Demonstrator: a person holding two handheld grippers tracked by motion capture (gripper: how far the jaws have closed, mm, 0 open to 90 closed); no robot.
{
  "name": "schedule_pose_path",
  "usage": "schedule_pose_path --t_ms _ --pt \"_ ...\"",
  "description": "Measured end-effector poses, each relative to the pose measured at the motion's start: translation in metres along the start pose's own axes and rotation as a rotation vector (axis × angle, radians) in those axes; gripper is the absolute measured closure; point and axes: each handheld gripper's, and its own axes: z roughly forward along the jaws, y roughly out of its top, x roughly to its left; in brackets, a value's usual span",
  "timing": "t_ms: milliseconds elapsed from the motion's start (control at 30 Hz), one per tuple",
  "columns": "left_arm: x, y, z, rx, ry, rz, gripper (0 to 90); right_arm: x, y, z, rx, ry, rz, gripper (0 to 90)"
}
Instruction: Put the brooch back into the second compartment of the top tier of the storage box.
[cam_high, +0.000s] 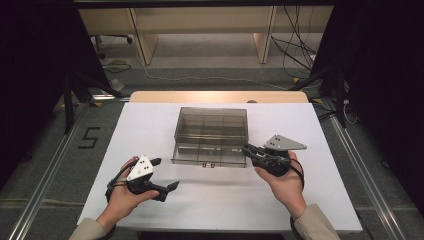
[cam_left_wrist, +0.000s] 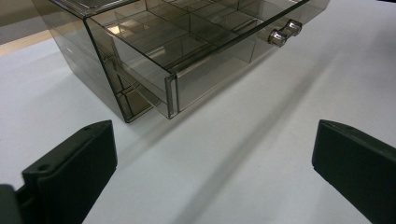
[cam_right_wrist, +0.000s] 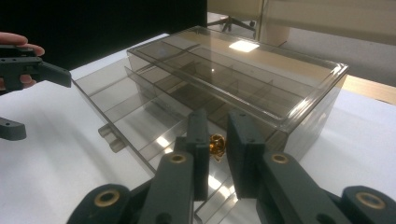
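Smoked transparent drawer box (cam_high: 211, 131) sits mid-table on the white table top (cam_high: 150, 125), its drawer (cam_high: 209, 154) pulled partway out toward the person; the drawer is divided into compartments and carries two small clear knobs (cam_left_wrist: 285, 31) on its front. Right gripper (cam_high: 250, 149) is held at the right end of the open drawer, jaws drawn close together and pinching a small amber, shiny object (cam_right_wrist: 217, 144); in the right gripper view the object sits between the two black jaws, above a drawer compartment near the box's front edge. What the object is cannot be made out. Left gripper (cam_high: 165, 174) rests low over the table, near the drawer's left front corner and apart from it, jaws spread wide with nothing between them.
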Motion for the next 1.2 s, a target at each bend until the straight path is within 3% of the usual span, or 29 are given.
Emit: schedule_pose_path --t_ms 1200 --pt "-0.0005 0.0002 0.0004 0.003 -0.003 0.005 0.0 0.0082 0.0050 0.0094 -0.001 0.017 -0.007 80.1"
